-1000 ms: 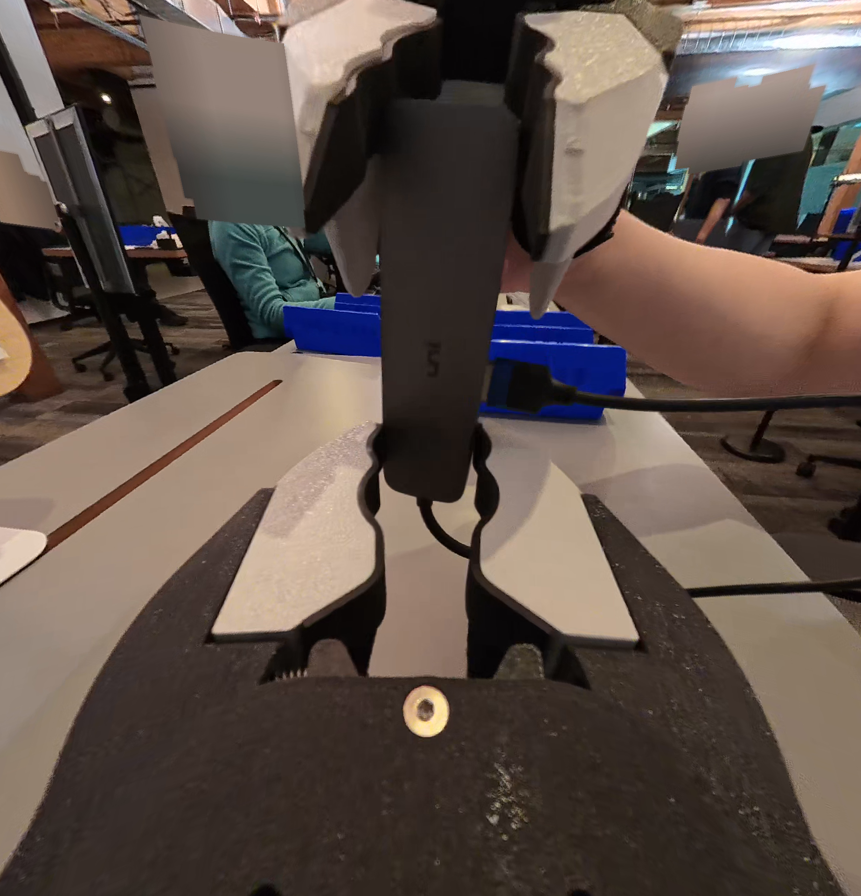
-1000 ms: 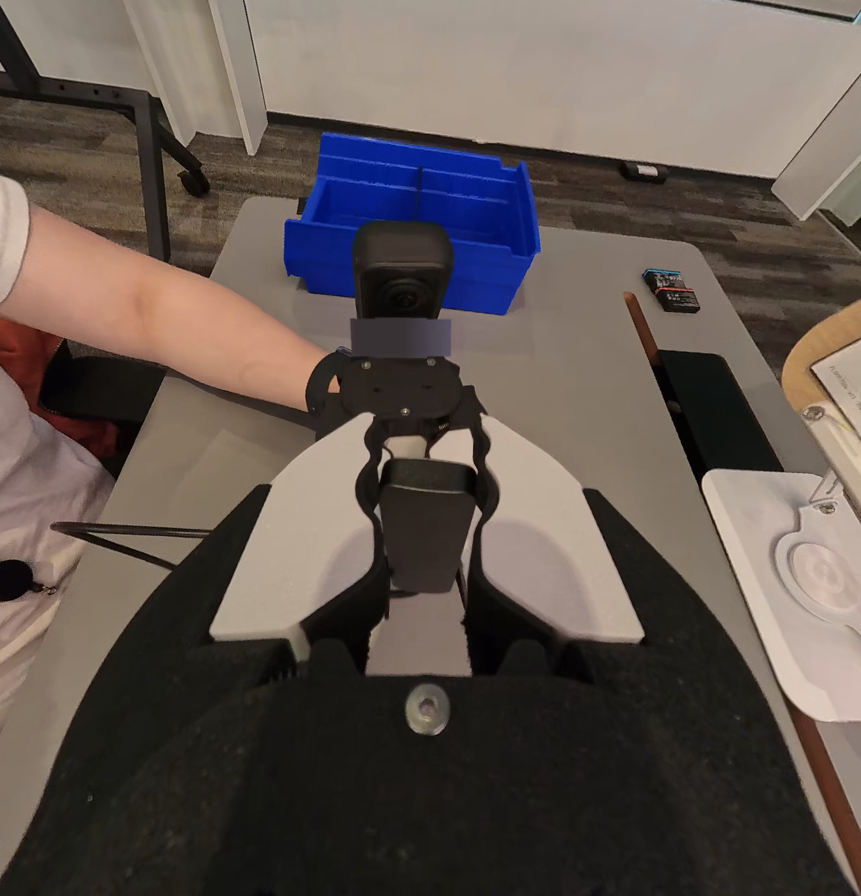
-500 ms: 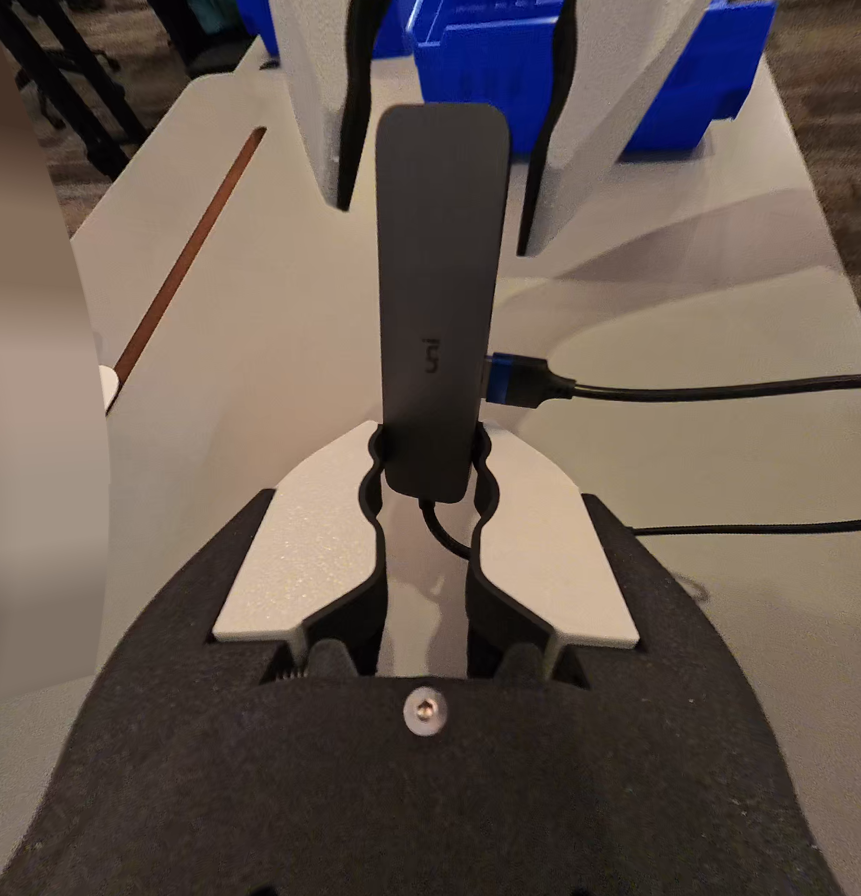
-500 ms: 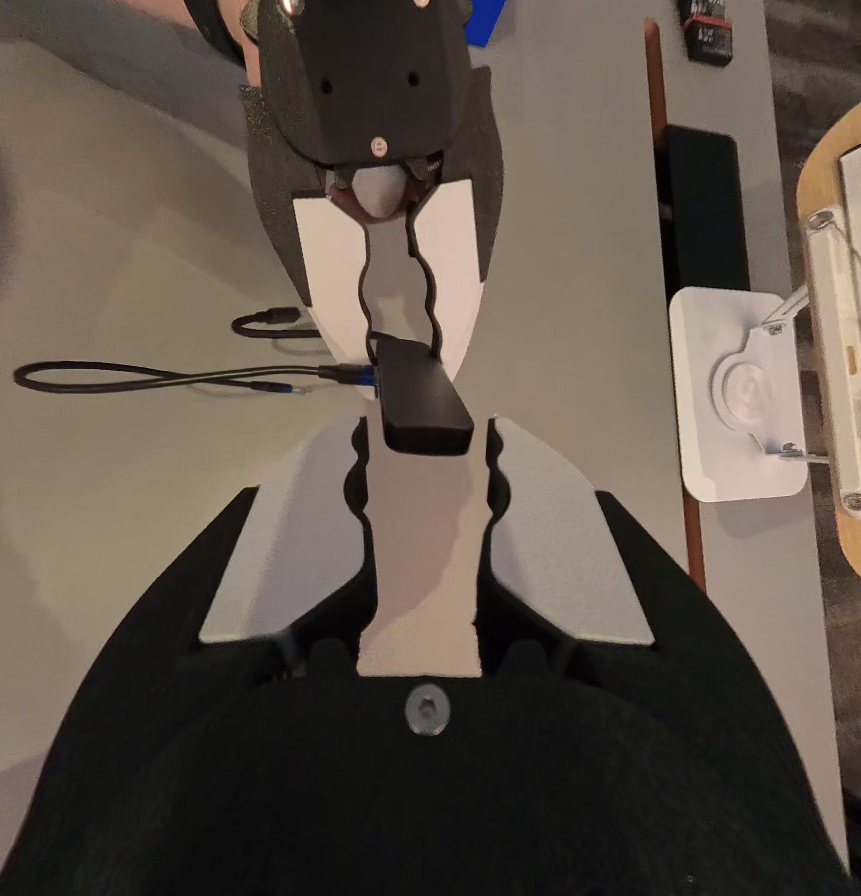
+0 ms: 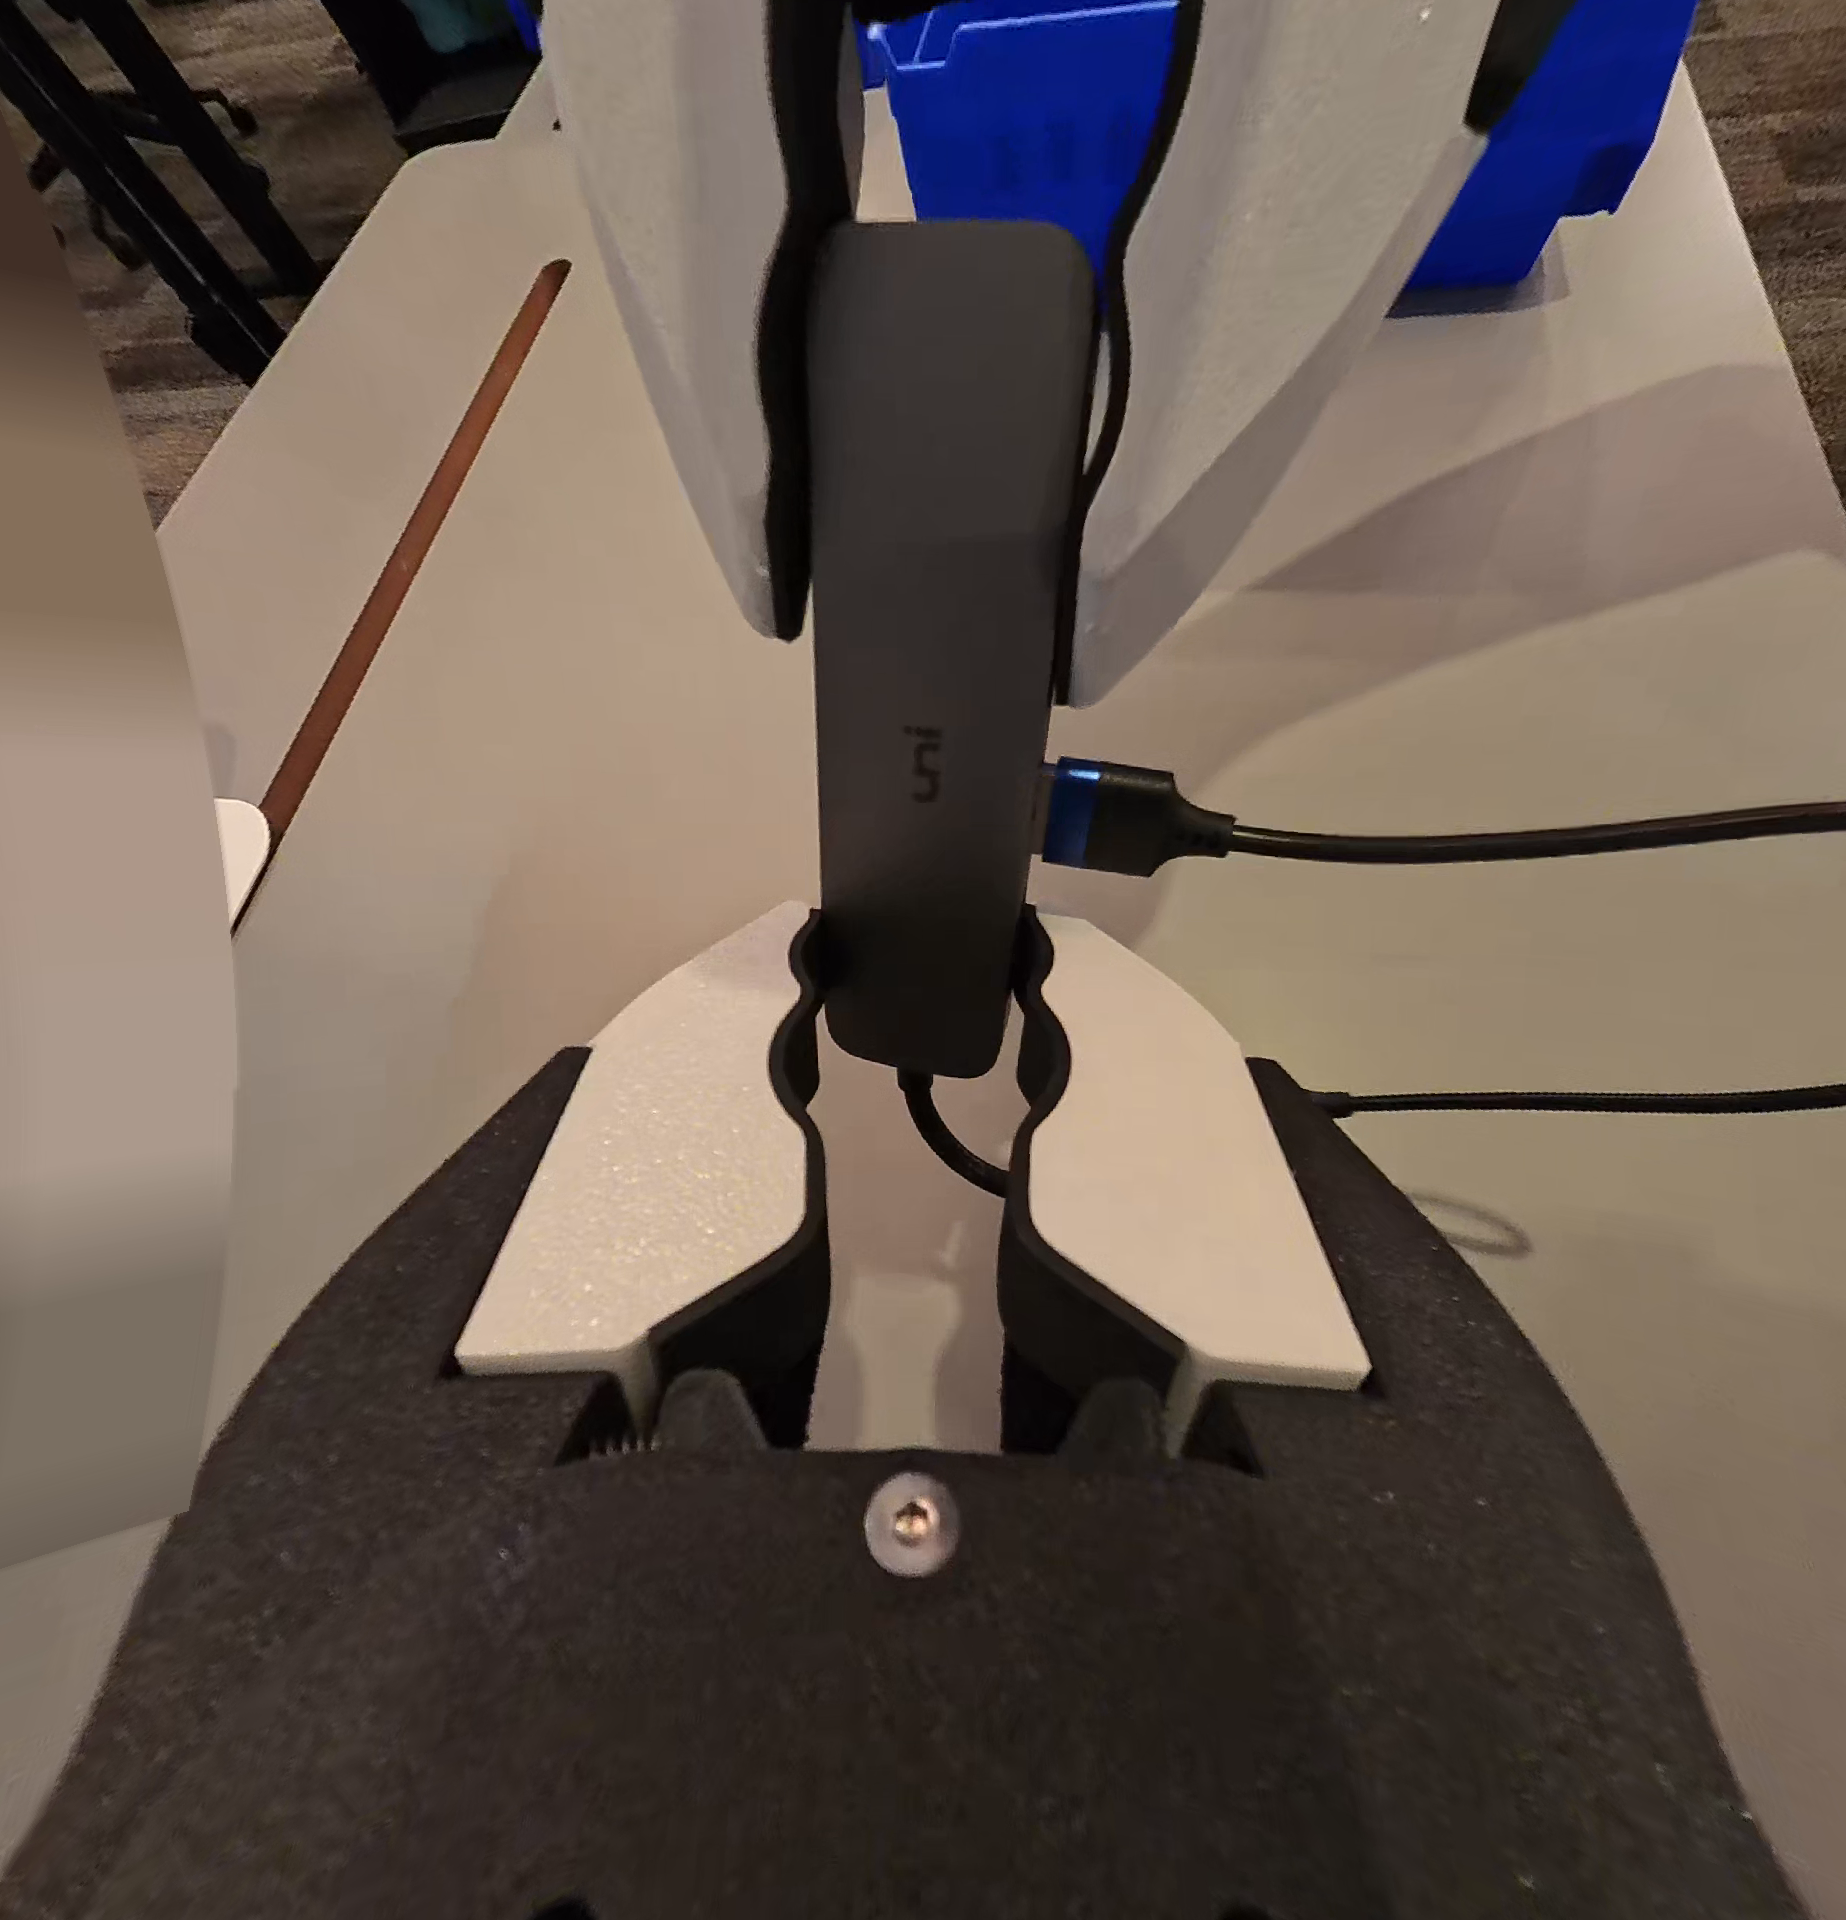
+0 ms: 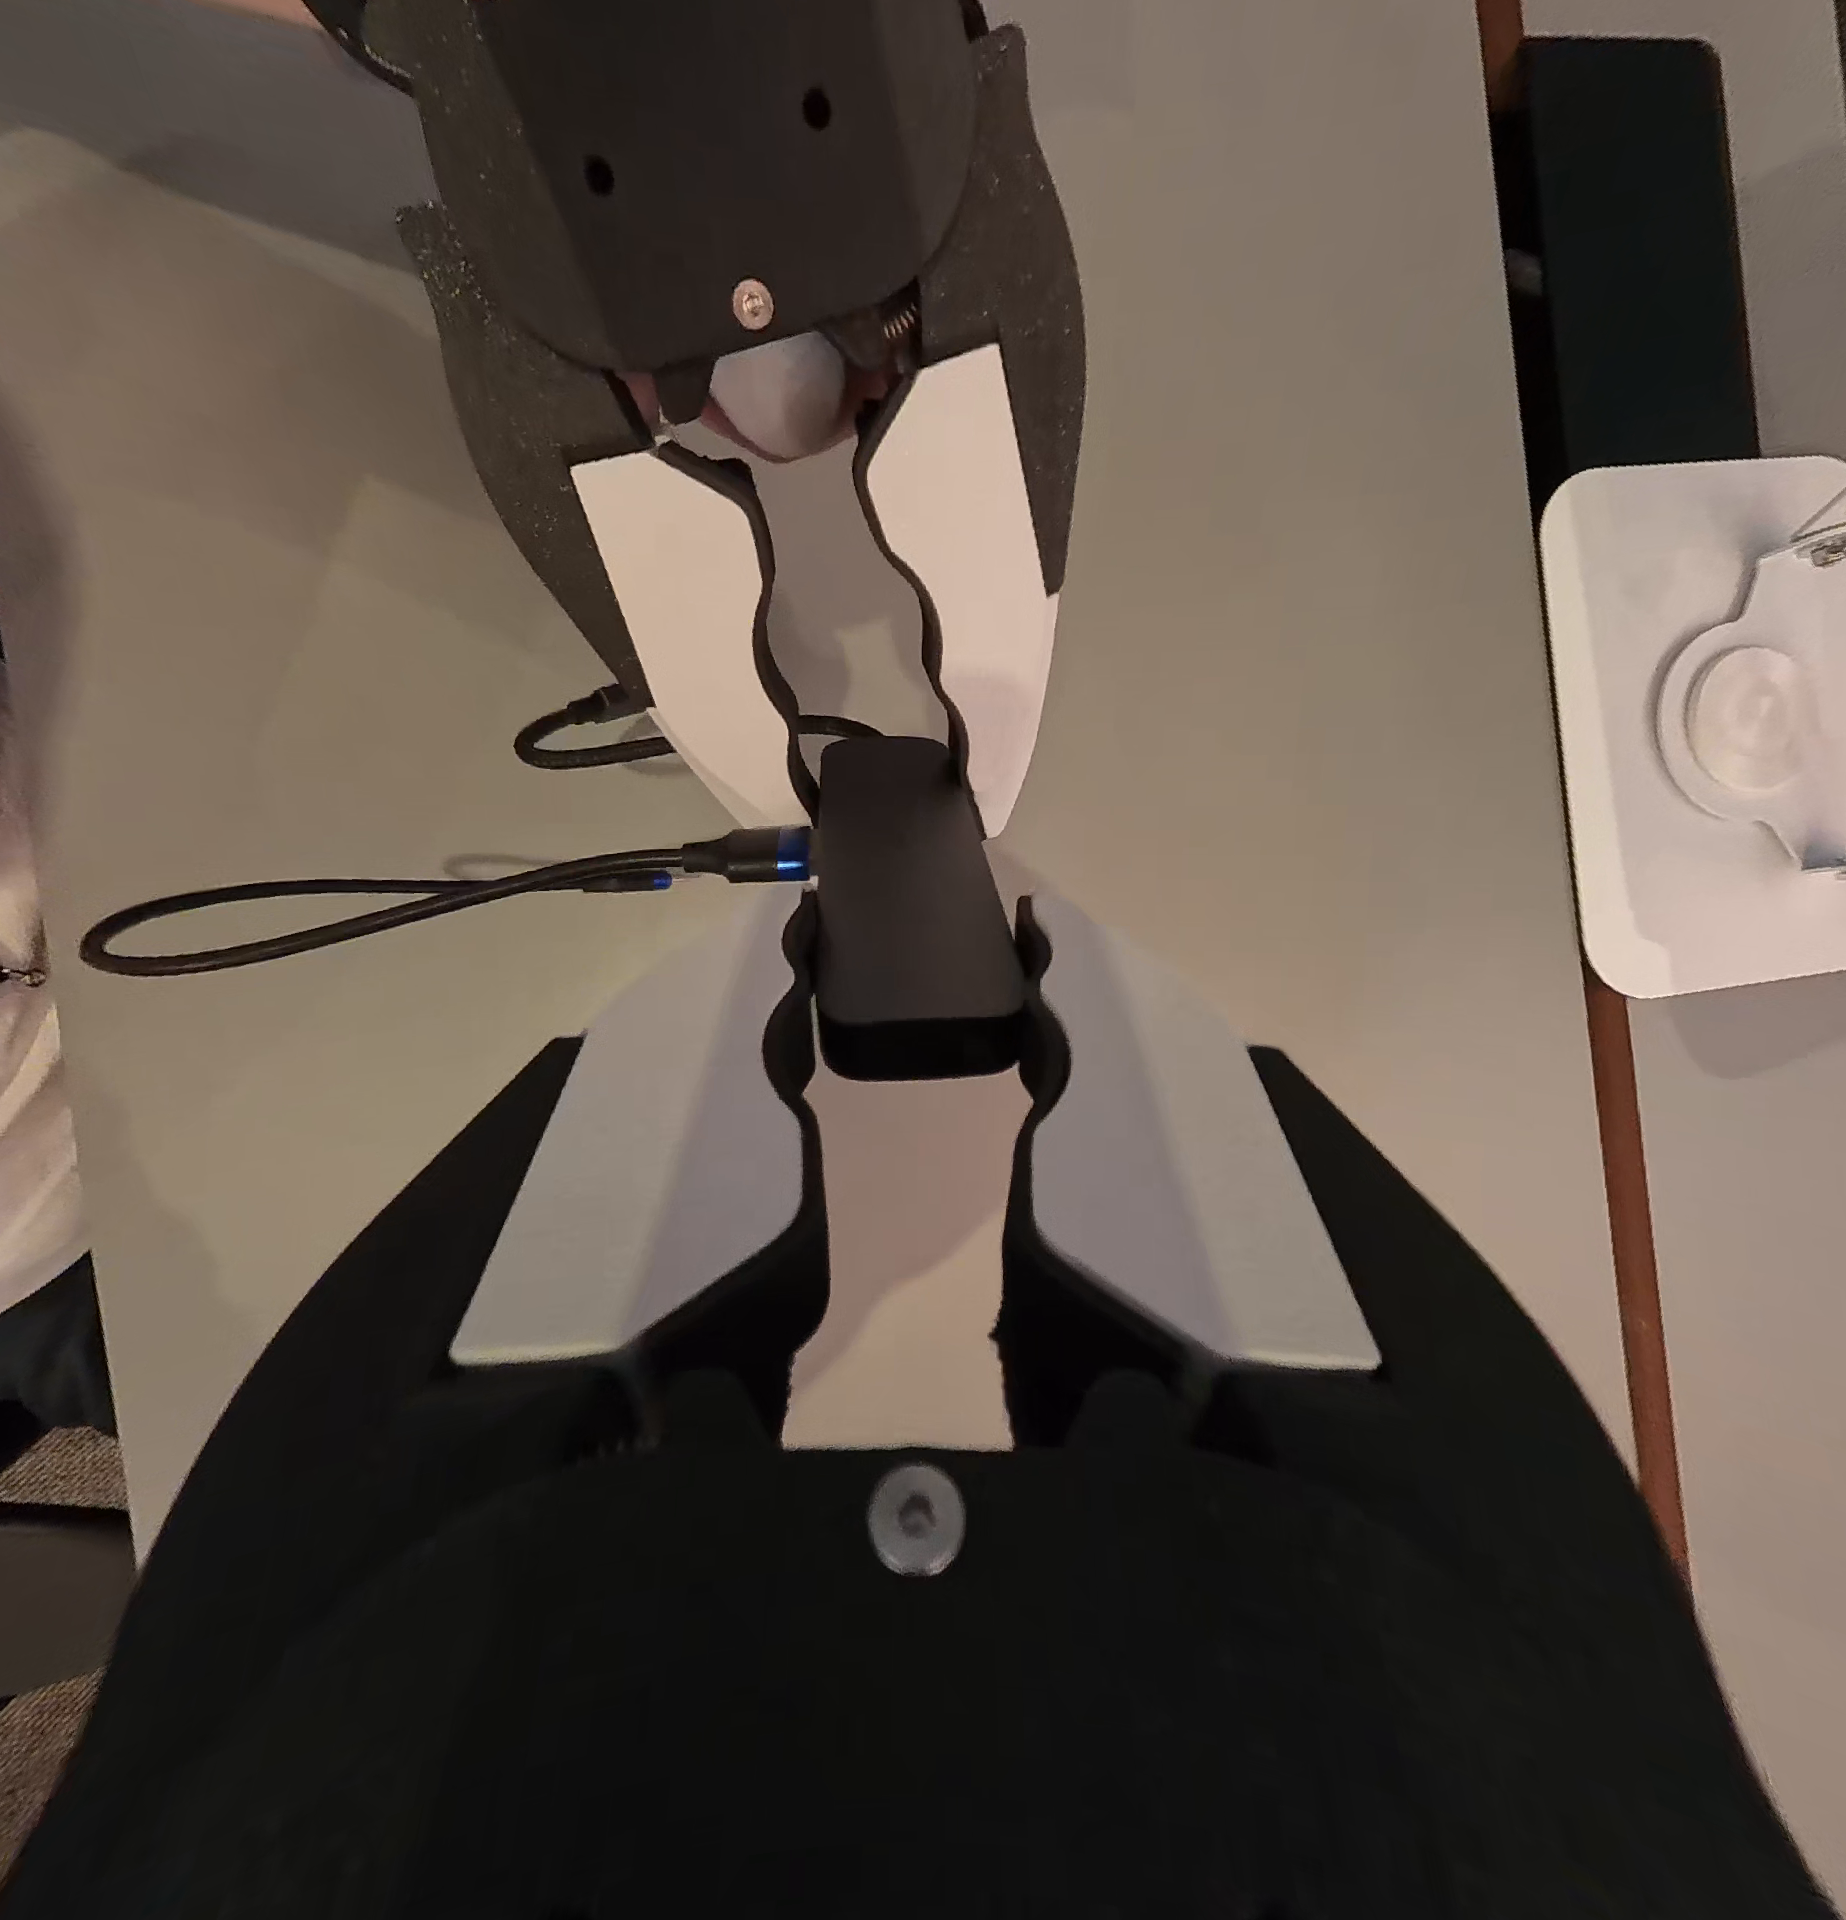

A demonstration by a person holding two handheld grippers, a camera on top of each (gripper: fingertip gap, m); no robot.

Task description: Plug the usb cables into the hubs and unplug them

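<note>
Hub (image 5: 940,623) ends apparently between 2 grippers' fingers (image 5: 690,1143).

Your left gripper (image 5: 914,971) clamps the dark hub's (image 5: 940,623) near end; a blue-collared USB plug (image 5: 1106,821) sits in its right side.

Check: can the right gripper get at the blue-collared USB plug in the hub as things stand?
Probably not yet. The right gripper is shut on the hub's end, so it's occupied. The USB plug sticks out sideways, unobstructed, once the gripper lets go.
</note>
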